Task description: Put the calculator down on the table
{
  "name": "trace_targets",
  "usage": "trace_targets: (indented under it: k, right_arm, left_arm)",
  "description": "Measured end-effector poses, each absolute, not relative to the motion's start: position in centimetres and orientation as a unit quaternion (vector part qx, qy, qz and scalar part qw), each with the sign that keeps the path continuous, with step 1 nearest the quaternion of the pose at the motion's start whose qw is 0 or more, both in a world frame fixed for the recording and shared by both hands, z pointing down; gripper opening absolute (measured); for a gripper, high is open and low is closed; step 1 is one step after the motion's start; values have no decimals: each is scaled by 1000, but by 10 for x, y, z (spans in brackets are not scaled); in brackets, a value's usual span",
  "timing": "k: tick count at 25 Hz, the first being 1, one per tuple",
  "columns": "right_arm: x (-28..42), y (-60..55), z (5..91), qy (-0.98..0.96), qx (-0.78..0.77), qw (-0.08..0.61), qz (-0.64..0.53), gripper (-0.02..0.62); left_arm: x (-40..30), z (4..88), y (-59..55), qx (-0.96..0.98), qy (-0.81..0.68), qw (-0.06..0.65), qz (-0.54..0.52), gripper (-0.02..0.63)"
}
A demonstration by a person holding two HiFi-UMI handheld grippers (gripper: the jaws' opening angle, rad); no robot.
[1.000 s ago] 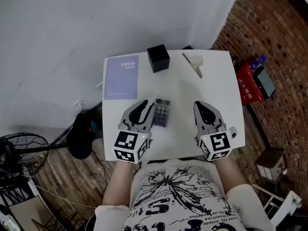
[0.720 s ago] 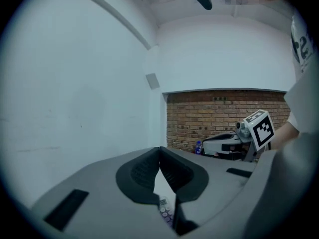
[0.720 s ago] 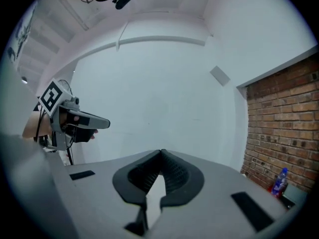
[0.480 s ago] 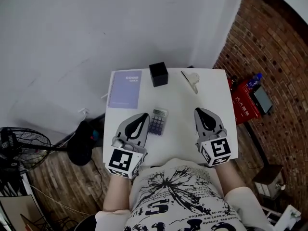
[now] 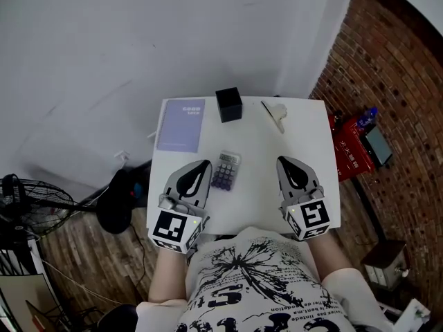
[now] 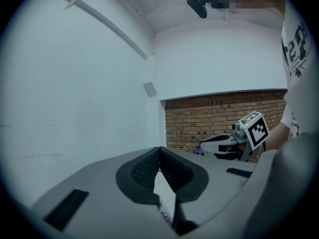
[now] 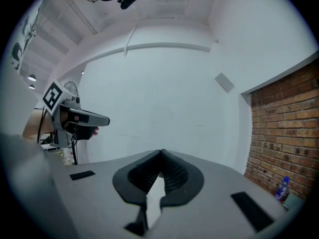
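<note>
The calculator [image 5: 225, 170], grey with purple keys, lies flat near the middle of the white table [image 5: 257, 151]. My left gripper [image 5: 205, 163] hovers just left of it, shut and empty, apart from the calculator. In the left gripper view the left gripper [image 6: 159, 149] has its pads pressed together, and a strip of purple keys [image 6: 164, 214] shows below them. My right gripper [image 5: 284, 160] hangs over the table's right side, also shut with nothing in it. Seen in the right gripper view, the right gripper [image 7: 161, 152] has its tips meeting against the white wall.
A purple notebook [image 5: 181, 124] lies at the table's far left, a black box [image 5: 228, 104] at the far middle and a white tool [image 5: 276, 114] at the far right. On the floor are a red case [image 5: 352, 142] to the right and a fan [image 5: 28, 206] to the left.
My left gripper's jaws have shut and it has drawn back from the calculator, which stays on the table. Both grippers have risen and come a little toward the person.
</note>
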State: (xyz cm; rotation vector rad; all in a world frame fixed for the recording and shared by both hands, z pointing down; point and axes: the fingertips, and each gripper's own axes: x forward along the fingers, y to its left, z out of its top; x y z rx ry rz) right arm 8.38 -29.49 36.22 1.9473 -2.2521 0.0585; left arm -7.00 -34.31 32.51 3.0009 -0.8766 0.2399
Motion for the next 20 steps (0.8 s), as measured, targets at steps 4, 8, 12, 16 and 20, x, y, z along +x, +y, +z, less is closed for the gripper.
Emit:
trace_targets:
  k: [4,8,12,16,20]
  right_arm:
    - [81,-291,363,-759,645,86,17,12]
    - [80,-289,362,-759,646,81,17,12]
    - [79,-289,363,-756,650,79,18,12]
    - [78,-289,363,-755,650,80,18,12]
    - [76,-290,365,-756,649,85,17,14]
  left_arm:
    - [-69,326,-340,957,-278,4,79,14]
    - [-67,331,-338,960,-268,4,82,14]
    - [-65,336,-333,963,-253,6,88,14]
    - [-65,339,-334,963,-254,13,87,14]
    - [-69,339,-338,963,-256,18,79,14]
